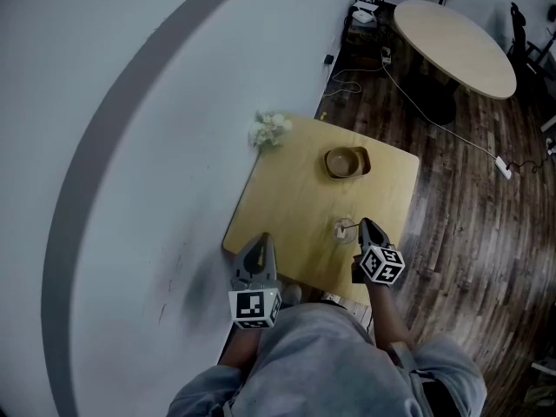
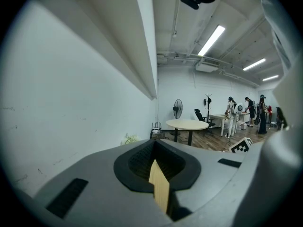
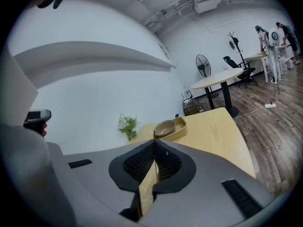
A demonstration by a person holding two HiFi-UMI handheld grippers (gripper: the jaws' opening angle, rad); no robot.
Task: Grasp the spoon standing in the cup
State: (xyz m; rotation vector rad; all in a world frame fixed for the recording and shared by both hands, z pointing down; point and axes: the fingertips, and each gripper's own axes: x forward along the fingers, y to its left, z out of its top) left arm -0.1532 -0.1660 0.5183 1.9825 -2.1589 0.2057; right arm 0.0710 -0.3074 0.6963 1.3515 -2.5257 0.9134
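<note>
A small clear cup (image 1: pixel 342 230) stands near the front right edge of the wooden table (image 1: pixel 295 198), with a thin spoon (image 1: pixel 354 227) upright in it. My right gripper (image 1: pixel 364 227) is right beside the cup, on its right. In the right gripper view the jaws stand together and the spoon's thin handle (image 3: pixel 154 138) rises pinched between them; the cup itself is hidden below the jaws. My left gripper (image 1: pixel 263 241) rests over the table's front left corner, jaws together and empty, with only a sliver of table wood showing between them (image 2: pixel 160 186).
A tan bowl on a matching tray (image 1: pixel 347 162) sits at the table's far side, and a small plant (image 1: pixel 269 129) at its far left corner by the white wall. A round table (image 1: pixel 453 45) and floor cables (image 1: pixel 452 129) lie beyond. Several people stand far off (image 2: pixel 246 112).
</note>
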